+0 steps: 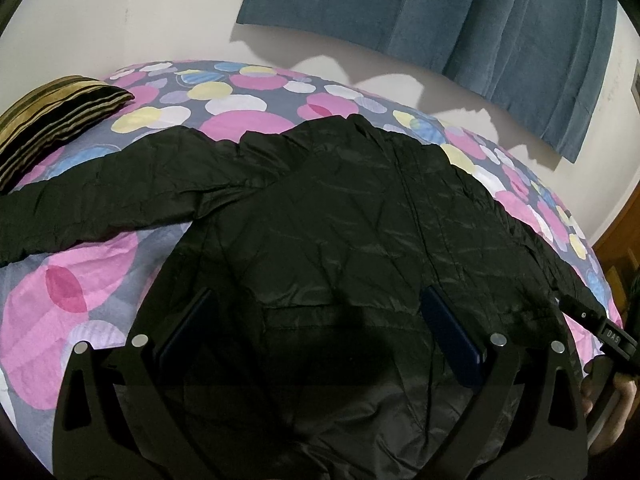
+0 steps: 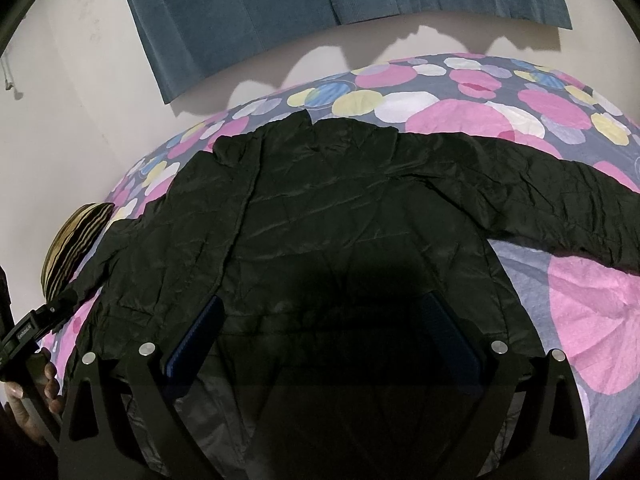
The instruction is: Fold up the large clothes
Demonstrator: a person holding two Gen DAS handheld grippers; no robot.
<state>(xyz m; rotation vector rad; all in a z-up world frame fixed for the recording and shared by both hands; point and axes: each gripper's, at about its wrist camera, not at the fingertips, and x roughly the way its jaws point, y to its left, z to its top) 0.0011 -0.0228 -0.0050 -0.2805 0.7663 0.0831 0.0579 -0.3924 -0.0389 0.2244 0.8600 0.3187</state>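
A black quilted jacket (image 1: 340, 216) lies spread flat on a bed (image 1: 52, 280) covered with a sheet of pink, yellow, white and blue circles on grey. Its collar points toward the bed's far edge, by the wall, and its hem lies at the near edge, under both cameras. One sleeve (image 1: 100, 196) stretches out toward the left side of the bed, the other sleeve (image 2: 560, 204) toward the right side.

The left gripper (image 1: 316, 324) hangs over the lower part of the jacket, its blue-padded fingers (image 1: 452, 332) spread wide apart with nothing between them but the fabric below. The right gripper (image 2: 320, 328) hovers likewise over the jacket's lower body, its fingers (image 2: 192, 336) also spread wide and holding nothing. Whether either pair of fingertips touches the cloth cannot be told.

A striped olive and black cushion (image 1: 48, 120) sits at the far left corner of the bed, just beyond the left sleeve. A blue curtain (image 1: 440, 16) hangs on the pale wall behind the bed. A person's hand (image 2: 36, 392) grips the handle of the left gripper at the left edge of the right wrist view
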